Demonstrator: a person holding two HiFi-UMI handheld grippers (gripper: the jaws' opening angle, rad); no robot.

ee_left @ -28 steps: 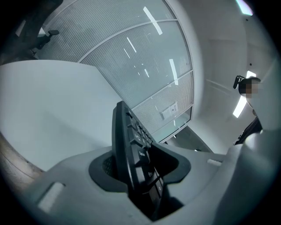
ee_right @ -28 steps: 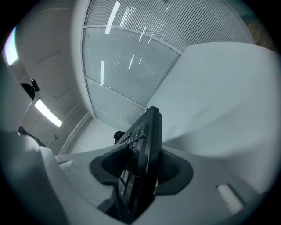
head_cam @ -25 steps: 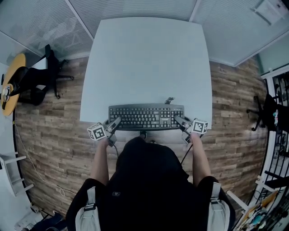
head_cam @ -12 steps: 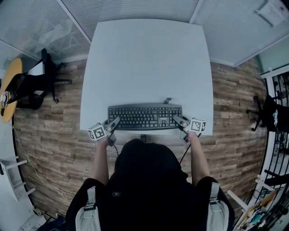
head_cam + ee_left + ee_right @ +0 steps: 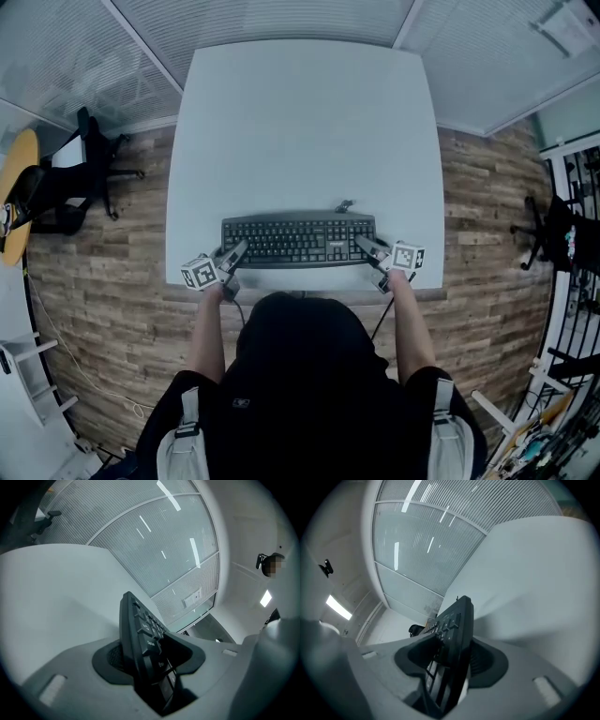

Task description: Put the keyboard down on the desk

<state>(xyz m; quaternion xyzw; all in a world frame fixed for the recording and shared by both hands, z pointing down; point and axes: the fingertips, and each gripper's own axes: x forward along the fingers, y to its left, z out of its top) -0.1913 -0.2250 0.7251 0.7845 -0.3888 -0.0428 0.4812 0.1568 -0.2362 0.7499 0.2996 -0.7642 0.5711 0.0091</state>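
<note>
We look down on a white surface [image 5: 305,122], open from the keyboard [image 5: 298,241] to its far edge. The keyboard bars the near edge, each end between the opening fingers of the left gripper [image 5: 231,255] and right gripper [image 5: 367,247]. Its cable [image 5: 345,205] pokes out just behind it. Ribbed glass walls [image 5: 281,19] close in beyond the far edge. An office chair [image 5: 89,169] stands well apart at left.

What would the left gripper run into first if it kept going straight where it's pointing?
The keyboard: its left end sits between the opening jaws of the left gripper, so a push forward would likely meet it at once.
</note>
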